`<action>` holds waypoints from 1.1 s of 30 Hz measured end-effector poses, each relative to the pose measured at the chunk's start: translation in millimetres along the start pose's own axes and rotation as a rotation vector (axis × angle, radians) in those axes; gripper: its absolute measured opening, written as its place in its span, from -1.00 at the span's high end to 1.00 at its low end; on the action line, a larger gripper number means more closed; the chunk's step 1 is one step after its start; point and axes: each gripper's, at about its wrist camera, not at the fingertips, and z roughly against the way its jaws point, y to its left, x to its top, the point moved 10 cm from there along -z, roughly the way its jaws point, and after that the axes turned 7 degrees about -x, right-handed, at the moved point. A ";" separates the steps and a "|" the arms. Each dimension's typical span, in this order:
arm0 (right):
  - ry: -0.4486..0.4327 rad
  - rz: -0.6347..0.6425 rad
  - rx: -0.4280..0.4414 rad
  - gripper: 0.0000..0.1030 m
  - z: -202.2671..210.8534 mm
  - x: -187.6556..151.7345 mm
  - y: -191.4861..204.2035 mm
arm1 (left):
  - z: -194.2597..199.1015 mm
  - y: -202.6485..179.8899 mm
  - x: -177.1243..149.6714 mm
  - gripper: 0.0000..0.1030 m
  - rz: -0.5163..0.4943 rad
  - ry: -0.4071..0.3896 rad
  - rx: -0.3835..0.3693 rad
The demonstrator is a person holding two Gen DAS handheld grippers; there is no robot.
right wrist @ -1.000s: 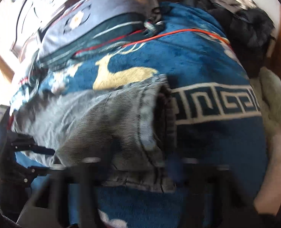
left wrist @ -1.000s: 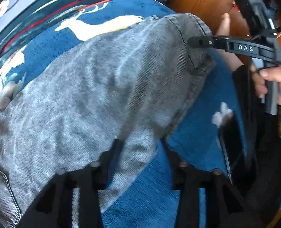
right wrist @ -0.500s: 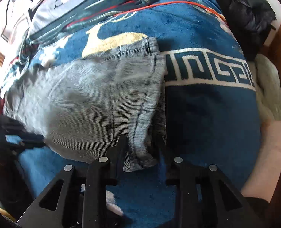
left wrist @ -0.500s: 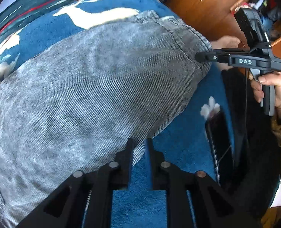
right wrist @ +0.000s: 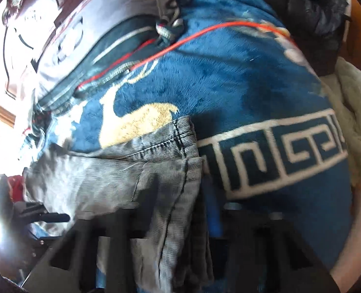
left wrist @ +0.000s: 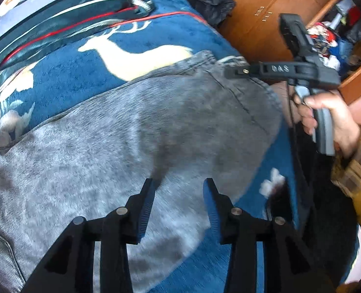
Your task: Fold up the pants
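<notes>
Grey corduroy pants (left wrist: 136, 131) lie folded lengthwise on a blue deer-pattern blanket (left wrist: 65, 73). My left gripper (left wrist: 179, 185) is open, its jaws spread over the near edge of the pants with nothing between them. My right gripper (right wrist: 180, 188) is open over the hem end of the pants (right wrist: 136, 171), with cloth lying between its blurred fingers. The right gripper also shows in the left wrist view (left wrist: 231, 73), held by a hand at the far hem.
A wooden cabinet (left wrist: 266, 12) stands beyond the bed's end. Dark clothes (right wrist: 310, 14) are piled at the far corner. A striped quilt (left wrist: 58, 17) lies along the far side. A dark phone (left wrist: 278, 205) lies on the blanket near the right edge.
Both grippers were shut on the pants edge half a second ago and have opened. The cloth has dropped flat. The right gripper has pushed forward over the hem.
</notes>
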 end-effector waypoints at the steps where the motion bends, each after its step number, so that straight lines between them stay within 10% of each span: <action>1: -0.018 0.024 -0.026 0.64 0.8 0.8 1.2 | -1.5 4.9 2.0 0.19 0.014 -0.010 0.007; 8: -0.278 0.109 -0.076 0.66 48.7 41.2 25.3 | 5.2 26.8 18.7 0.16 0.076 -0.166 0.099; 14: -0.128 0.078 -0.162 0.45 -22.5 28.7 -0.7 | -13.1 33.6 15.0 0.15 0.065 -0.127 0.162; 18: -0.151 0.035 -0.118 0.36 2.5 23.9 -8.1 | 3.1 29.0 17.6 0.15 0.056 -0.148 0.162; 22: -0.138 0.116 -0.024 -0.27 48.4 -2.1 0.8 | 23.8 9.5 6.0 0.15 0.004 -0.169 0.114; 27: -0.073 0.151 0.013 -0.28 45.7 -38.4 -1.0 | 12.5 -5.6 -11.5 0.15 -0.047 -0.101 0.097; 30: -0.033 0.209 0.015 0.46 28.3 -48.7 9.0 | 2.2 -5.0 -13.9 0.15 -0.019 -0.073 0.100; 33: -0.068 0.276 0.004 0.68 37.8 -49.4 25.7 | 8.7 -7.6 -14.6 0.15 -0.002 -0.087 0.084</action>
